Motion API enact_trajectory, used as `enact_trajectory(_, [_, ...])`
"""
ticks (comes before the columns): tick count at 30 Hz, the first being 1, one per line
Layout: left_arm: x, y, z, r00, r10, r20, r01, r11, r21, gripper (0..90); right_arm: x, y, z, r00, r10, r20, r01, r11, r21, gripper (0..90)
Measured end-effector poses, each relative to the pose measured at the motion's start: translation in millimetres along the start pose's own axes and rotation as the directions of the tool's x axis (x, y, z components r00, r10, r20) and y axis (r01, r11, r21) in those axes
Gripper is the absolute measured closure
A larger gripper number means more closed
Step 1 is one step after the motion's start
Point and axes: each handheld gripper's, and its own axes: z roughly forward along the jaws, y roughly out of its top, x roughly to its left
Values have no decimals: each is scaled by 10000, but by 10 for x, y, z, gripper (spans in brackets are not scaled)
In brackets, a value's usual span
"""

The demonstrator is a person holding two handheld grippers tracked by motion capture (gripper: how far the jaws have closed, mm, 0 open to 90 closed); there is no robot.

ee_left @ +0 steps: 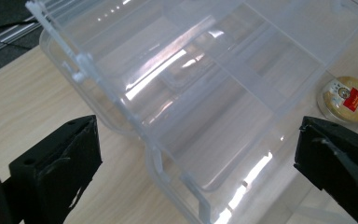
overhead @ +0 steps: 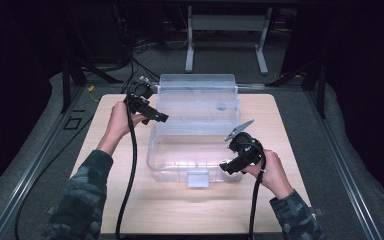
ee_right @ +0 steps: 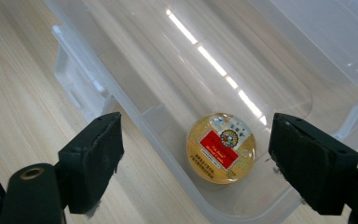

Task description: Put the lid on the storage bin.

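Bench [overhead: 130, 200] of pale wood is occupied at its centre by a clear rectangular plastic storage box [overhead: 195, 150], whose hinged lid [overhead: 197, 95] is stood open at the far side. A round gold tin with a red label [ee_right: 220, 147] is seen lying flat on the box floor, close to the near wall and a rounded corner.

The right hand-held gripper [overhead: 226, 167] is held above that wall with jaws spread wide and nothing between them; the tin is framed between them from above. The left hand-held gripper [overhead: 161, 119], likewise wide and empty, is held at the left end of the lid.

A descent onto the tin could be fouled by the near wall, since little room is left there; the light box could be shoved or the lid knocked shut. Open bench is available on every side.
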Motion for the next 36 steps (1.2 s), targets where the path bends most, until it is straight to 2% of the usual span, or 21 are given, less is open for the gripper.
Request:
enact_trajectory(5, [-20, 161, 110, 9998, 161, 129, -159, 9998, -156, 12, 10, -9, 0, 9999, -22, -120, 21, 10000, -33, 174])
enact_trajectory(6, [-27, 192, 133, 9997, 254, 5, -254, 9996, -128, 19, 19, -12, -3, 10000, -22, -95, 22, 10000, -31, 177])
enact_trajectory(8, [-18, 259, 185, 9996, 223, 176, -220, 9996, -187, 24, 32, -15, -13, 9999, -44, -111, 43, 10000, -81, 180])
enact_trajectory(11, [-26, 346, 248, 9993, 301, 206, -294, 9990, -332, 29, 52, -19, -14, 9997, -90, -214, 87, 9999, -137, 188])
enact_trajectory(13, [-43, 398, 305, 9990, 430, 90, -428, 9988, -219, 34, 73, -23, -6, 9998, -111, -163, 109, 9999, -109, 195])
enact_trajectory(14, [-48, 419, 331, 9990, 404, 202, -398, 9988, -289, 41, 82, -26, 6, 9997, -131, -191, 129, 9999, -85, 195])
enact_trajectory(19, [-53, 491, 447, 9989, 454, 133, -451, 9988, -164, 95, 121, -31, 36, 9996, -219, -182, 219, 9998, -31, 228])
enact_trajectory(22, [-47, 499, 519, 9988, 474, 152, -473, 9989, -67, 144, 146, -34, 62, 9994, -264, -244, 265, 9996, 32, 260])
enact_trajectory(23, [-40, 498, 544, 9989, 461, 47, -461, 9989, -37, 164, 150, -37, 69, 9992, -285, -287, 286, 9996, 31, 276])
enact_trajectory(25, [-23, 488, 577, 9991, 398, 162, -398, 9992, -27, 202, 159, -43, 97, 9993, -243, -276, 246, 9996, 112, 292])
enact_trajectory(30, [2, 461, 656, 9990, 447, -31, -447, 9990, 17, 339, 187, -67, 200, 9992, -243, -308, 251, 9993, 270, 341])
enact_trajectory(31, [1, 451, 664, 9985, 538, -137, -539, 9985, -68, 378, 193, -72, 217, 9994, -123, -324, 134, 9994, 330, 352])
enact_trajectory(33, [-1, 435, 672, 9988, 489, -45, -490, 9982, -345, 434, 187, -79, 254, 9997, -131, -227, 139, 9993, 333, 390])
enact_trajectory(36, [-18, 435, 679, 9978, 658, 8, -657, 9971, -375, 480, 197, -88, 300, 9996, -62, -284, 73, 9993, 375, 462])
